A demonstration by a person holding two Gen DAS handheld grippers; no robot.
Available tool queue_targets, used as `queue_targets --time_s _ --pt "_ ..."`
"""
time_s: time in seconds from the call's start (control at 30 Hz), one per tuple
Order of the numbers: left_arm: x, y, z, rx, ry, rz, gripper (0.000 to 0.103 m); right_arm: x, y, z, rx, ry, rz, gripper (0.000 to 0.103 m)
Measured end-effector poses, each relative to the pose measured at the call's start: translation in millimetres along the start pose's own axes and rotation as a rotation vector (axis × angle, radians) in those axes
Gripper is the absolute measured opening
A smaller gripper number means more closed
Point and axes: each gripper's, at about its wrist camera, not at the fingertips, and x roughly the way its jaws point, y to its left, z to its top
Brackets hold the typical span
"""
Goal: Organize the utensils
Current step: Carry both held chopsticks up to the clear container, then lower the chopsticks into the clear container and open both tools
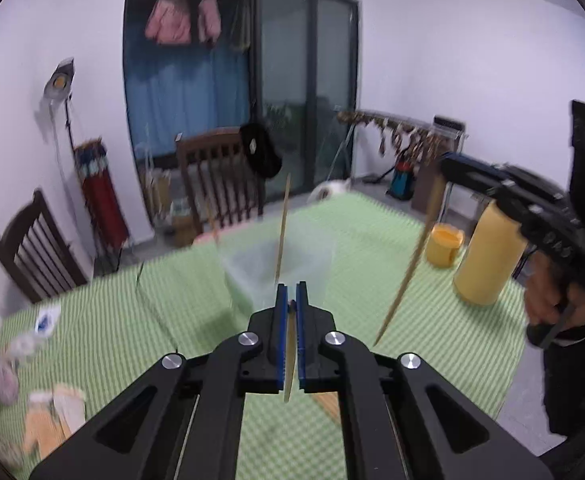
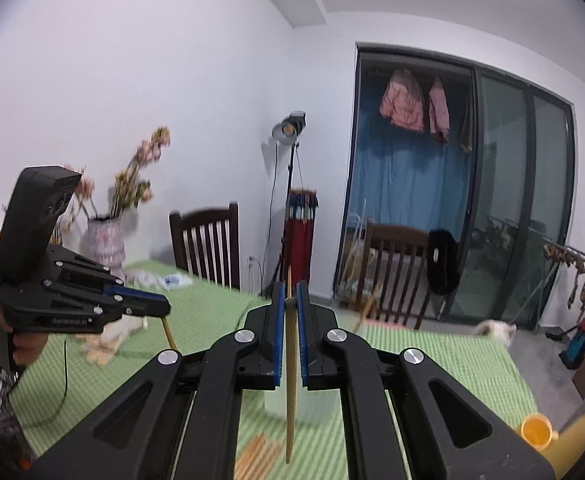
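Observation:
My left gripper (image 1: pixel 291 288) is shut on a wooden chopstick (image 1: pixel 283 232) that stands nearly upright above a clear plastic container (image 1: pixel 312 258) on the green checked table. My right gripper (image 2: pixel 290 286) is shut on a second chopstick (image 2: pixel 291 380), also upright. In the left wrist view the right gripper (image 1: pixel 446 164) is at the right, with its chopstick (image 1: pixel 408 268) slanting down over the table. In the right wrist view the left gripper (image 2: pixel 166 309) is at the left with its chopstick end (image 2: pixel 170 338) below it. The container (image 2: pixel 320 406) shows partly behind my right fingers.
A yellow jug (image 1: pixel 486 258) and a yellow cup (image 1: pixel 444 244) stand at the table's right. A vase of flowers (image 2: pixel 106 240) is at the table's left edge. Wooden chairs (image 1: pixel 220 180) surround the table (image 1: pixel 372 220). More wooden sticks (image 2: pixel 258 454) lie on the table near me.

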Motion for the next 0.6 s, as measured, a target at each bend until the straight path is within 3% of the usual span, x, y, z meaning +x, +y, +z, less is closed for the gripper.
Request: queue_targets --time_s 0.13,0.33,0.47,0.6 --pt "-6 8 56 -0.016 -0.06 -0.047 0.001 20 -8 39 -0.037 -0.038 -0.037 0.006" --pt "-3 20 131 -0.029 -0.126 -0.024 0.001 64 -30 72 -0.02 -0.053 -0.072 0.006" --pt "23 32 162 -0.035 -0.126 -0.015 0.001 109 -44 69 0.008 -0.007 -0.08 0.006" --pt "93 45 160 -0.064 -0.031 -0.03 0.001 170 -55 29 0.04 0.132 -0.064 0.006"
